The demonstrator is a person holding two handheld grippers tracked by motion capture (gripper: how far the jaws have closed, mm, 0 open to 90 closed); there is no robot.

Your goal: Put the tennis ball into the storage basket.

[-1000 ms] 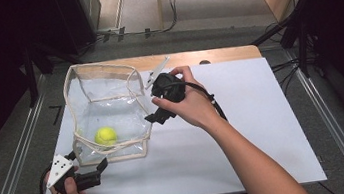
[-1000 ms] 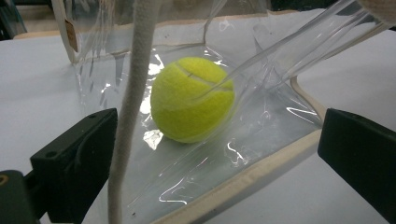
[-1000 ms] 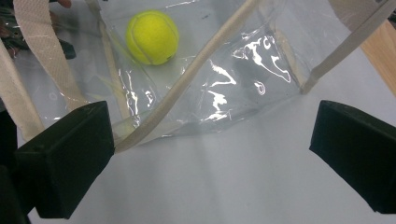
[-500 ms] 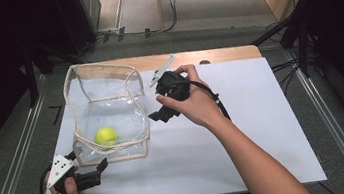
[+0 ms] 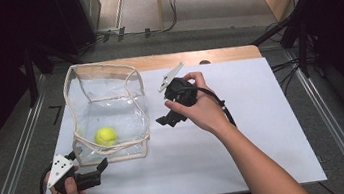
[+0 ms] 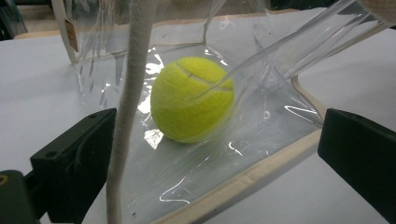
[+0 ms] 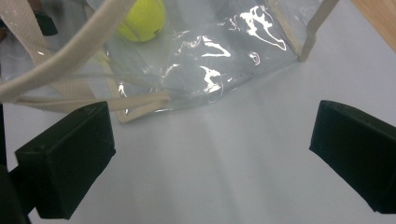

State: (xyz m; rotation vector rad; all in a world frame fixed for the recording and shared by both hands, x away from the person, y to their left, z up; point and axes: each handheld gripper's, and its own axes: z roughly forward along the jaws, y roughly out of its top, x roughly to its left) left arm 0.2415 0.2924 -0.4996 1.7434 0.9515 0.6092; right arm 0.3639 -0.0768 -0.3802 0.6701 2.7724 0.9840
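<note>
High view is showing the right hand-held gripper (image 5: 171, 111) drawing back from the clear bag (image 5: 106, 110), which it was touching at the rim a second ago; it is now hanging just beside the bag's right wall, over the white sheet toward the middle of the desk (image 5: 235, 53). That is suggesting the ball drop is finished and the bag is being let go. The tennis ball (image 5: 105, 136) is lying inside the bag, near the bag's front left corner, toward the desk's left edge. Right gripper view is showing its jaws spread wide, holding nothing, with bare sheet between them. The left hand-held gripper (image 5: 94, 172) is sitting at the desk's front left corner, jaws wide open, facing the bag's cream-trimmed bottom edge without clamping it.
</note>
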